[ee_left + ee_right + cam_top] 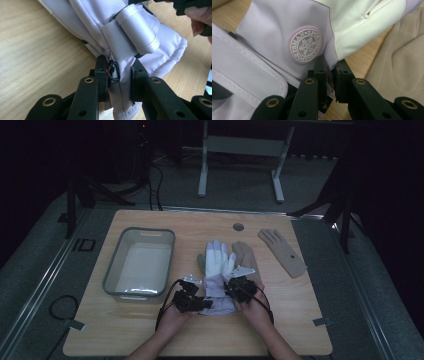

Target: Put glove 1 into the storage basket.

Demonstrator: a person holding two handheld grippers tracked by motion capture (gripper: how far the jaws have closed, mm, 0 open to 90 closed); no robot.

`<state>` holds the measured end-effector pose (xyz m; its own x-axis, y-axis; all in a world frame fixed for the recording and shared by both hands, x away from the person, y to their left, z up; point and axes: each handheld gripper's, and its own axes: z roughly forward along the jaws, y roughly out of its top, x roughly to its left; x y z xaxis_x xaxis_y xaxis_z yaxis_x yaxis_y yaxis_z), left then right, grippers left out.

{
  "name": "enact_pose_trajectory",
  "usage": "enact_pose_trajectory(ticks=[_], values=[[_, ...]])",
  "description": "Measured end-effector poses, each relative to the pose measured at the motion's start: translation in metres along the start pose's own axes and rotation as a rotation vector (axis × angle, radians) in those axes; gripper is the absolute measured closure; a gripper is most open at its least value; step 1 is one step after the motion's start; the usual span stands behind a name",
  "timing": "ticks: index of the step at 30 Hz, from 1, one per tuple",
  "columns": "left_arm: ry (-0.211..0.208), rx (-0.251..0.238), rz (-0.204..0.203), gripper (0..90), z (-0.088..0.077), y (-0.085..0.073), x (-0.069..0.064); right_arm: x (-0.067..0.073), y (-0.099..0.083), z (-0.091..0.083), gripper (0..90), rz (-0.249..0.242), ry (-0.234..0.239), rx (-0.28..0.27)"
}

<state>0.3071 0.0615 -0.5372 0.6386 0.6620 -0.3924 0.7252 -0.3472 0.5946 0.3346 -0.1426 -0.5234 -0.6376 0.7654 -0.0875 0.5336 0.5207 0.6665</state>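
Here, white glove (140, 32) cuff, pinched between both fingers (100, 75)

1. Left gripper (200, 304): black, boxy body, with a black cable (165, 306) looping beside it.
2. Right gripper (229, 286): black, topped by a grey three-cornered plate (240, 270).
3. Jaw arms: matte black with brass-ringed holes.
4. Forearms bare, no sleeves.

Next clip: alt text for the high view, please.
Two hand-held grippers, left gripper and right gripper, clamp the cuff end of a white ski glove on a wooden table. A grey plastic bin sits left; two tan gloves lie right, one beside the white, one farther.
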Motion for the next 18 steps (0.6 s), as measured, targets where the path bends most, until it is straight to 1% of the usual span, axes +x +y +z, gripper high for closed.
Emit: enact_pose_trajectory(ticks=[1,3,5,9,11,12,13,16,17,18], values=[[0.004,0.0,0.006,73.9,-0.002,0.003,-0.002,-0.001,0.002,-0.003,82.2,0.001,0.004,-0.009],[0.007,-0.004,0.015,74.0,-0.007,0.006,-0.003,-0.001,0.006,-0.008,82.3,0.0,-0.006,-0.023],[0.015,-0.002,0.036,74.0,-0.013,0.012,-0.005,-0.001,0.01,-0.013,82.3,0.003,-0.01,-0.034],[0.023,0.01,0.059,73.9,-0.024,0.021,-0.006,0.0,0.02,-0.021,82.2,0.003,-0.011,-0.052],[0.023,0.009,0.054,74.0,-0.027,0.023,-0.006,0.0,0.022,-0.022,82.2,0.004,-0.011,-0.054],[0.029,0.01,0.064,74.0,-0.034,0.027,-0.006,0.0,0.025,-0.024,82.2,0.005,-0.012,-0.06],[0.031,0.011,0.065,73.9,-0.037,0.028,-0.006,0.002,0.031,-0.027,82.2,0.008,-0.01,-0.07],[0.036,0.012,0.075,73.9,-0.047,0.032,-0.004,0.004,0.039,-0.03,82.2,0.005,-0.009,-0.08],[0.036,0.012,0.075,73.9,-0.047,0.032,-0.004,0.004,0.039,-0.03,82.2,0.005,-0.009,-0.08],[0.037,0.011,0.076,73.9,-0.052,0.034,-0.004,0.005,0.042,-0.031,82.2,0.003,-0.009,-0.086]])
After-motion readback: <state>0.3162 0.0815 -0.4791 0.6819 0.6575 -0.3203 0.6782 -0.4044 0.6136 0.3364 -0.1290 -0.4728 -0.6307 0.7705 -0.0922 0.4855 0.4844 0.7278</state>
